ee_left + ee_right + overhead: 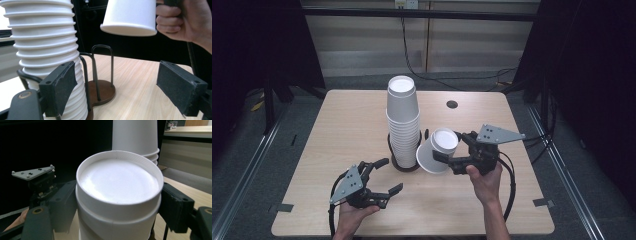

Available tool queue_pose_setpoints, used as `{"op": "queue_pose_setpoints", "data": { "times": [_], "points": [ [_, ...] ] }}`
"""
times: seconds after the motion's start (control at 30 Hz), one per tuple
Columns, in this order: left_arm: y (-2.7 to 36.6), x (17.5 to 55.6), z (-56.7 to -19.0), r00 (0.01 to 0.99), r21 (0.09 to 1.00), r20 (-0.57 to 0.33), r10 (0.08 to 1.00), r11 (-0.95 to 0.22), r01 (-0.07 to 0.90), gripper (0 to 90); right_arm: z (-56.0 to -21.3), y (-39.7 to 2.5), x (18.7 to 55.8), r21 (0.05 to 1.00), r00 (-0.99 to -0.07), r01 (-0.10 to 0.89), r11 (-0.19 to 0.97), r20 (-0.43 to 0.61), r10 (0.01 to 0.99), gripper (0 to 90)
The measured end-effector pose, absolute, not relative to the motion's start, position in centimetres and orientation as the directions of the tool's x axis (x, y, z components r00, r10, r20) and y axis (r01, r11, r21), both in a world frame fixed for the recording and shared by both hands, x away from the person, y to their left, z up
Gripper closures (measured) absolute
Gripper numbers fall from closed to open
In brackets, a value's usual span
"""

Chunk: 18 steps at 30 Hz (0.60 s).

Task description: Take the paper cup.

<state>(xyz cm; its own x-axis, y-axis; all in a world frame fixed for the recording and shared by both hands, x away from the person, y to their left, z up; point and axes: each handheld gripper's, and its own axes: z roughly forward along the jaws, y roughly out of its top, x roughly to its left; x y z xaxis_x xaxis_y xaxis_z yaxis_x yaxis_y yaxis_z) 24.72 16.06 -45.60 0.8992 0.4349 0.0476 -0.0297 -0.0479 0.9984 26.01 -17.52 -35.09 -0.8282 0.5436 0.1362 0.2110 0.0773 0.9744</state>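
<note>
Two hand-held grippers work over the table [337, 125]. The right hand-held gripper [451, 150] pinches a single white paper cup [437, 150], one jaw on each side of its wall, and holds it tilted and clear of the tabletop; in the right gripper view the cup [118, 192] sits upside down between the jaws, its recessed base facing the camera. Just beside that cup, on its far side from the right hand [484, 180], rises a tall stack of upturned cups [402, 120] set in a dark wire holder [404, 162] with a round brown base. The stack stands between the held cup and the rest of the table, and the cup's rim hangs close to the holder, though I cannot tell whether they touch.

The left hand-held gripper [384, 176] rests low near the table's near edge, jaws spread wide with nothing between them. In the left gripper view the stack [45, 50] stands right ahead of its left jaw, the wire loops of the holder [100, 75] straight in front, and the held cup [130, 17] hangs above them. Beyond the right hand-held gripper a small dark hole [452, 104] marks the tabletop
</note>
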Motion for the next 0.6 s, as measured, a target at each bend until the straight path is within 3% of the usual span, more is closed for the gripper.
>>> {"op": "queue_pose_setpoints", "data": {
  "times": [0.6],
  "points": [
    [15.2, 24.7, -45.3, 0.92, 0.996, 0.077, 0.384, -0.076, -0.052, 15.6, -38.4, -15.9, 25.2, 0.96, -0.84, 0.257, 0.107, 0.168, 0.516, 23.4]
  ]
}}
